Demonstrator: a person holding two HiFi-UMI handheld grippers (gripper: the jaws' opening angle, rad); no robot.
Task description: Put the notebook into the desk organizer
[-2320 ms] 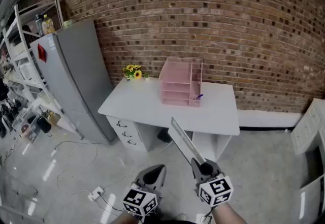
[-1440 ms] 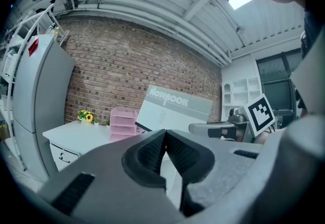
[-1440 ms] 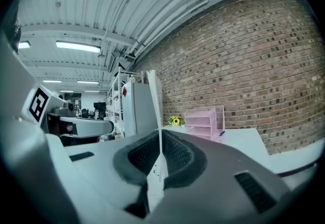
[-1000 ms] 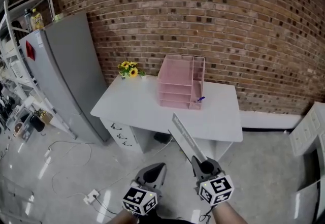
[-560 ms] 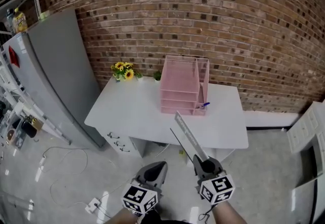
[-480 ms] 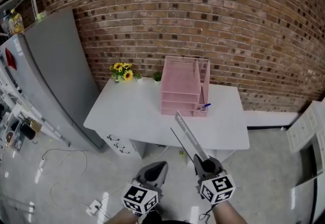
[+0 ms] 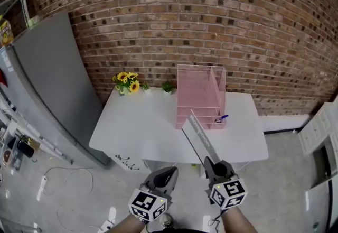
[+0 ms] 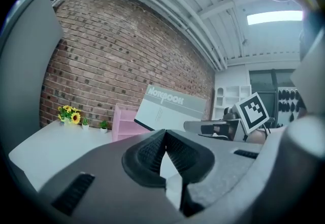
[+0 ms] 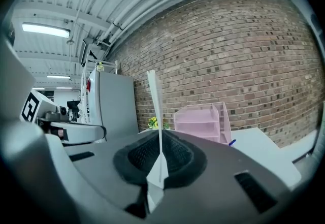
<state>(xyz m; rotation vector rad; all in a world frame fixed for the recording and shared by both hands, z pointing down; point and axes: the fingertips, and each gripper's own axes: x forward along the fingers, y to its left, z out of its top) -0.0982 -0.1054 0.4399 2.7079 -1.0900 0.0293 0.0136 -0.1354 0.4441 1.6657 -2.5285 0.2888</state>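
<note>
Slippage is the first worry. The right gripper (image 7: 212, 163) has its jaws pinched tight on the bottom edge of the notebook (image 7: 199, 138). The notebook stands edge-up and leans forward out of the jaws, in the air ahead of the person and short of the desk (image 7: 137, 126). So thin a hold on one edge leaves the rest of the cover free to swing. A quick turn of the wrist or a bump could twist it in the pads or drop it on the floor (image 7: 79, 195). The left gripper (image 7: 168, 173) is carried beside it with its jaws closed together and nothing between them, so it gives no support.

The pink desk organizer (image 7: 200, 94) stands toward the back of the desk, with stacked trays on its left part and an upright slot on its right. The notebook looks broad beside those openings, so a tilted or off-centre approach would probably catch a corner on a tray front or a side wall. The organizer looks light and nothing holds it down, so a push could slide it back or tip it. A blue pen (image 7: 222, 118) shows at its right front corner, where a low sweep might knock it away. The sunflowers (image 7: 127, 81) at the back left stand well apart and seem safe.
</note>
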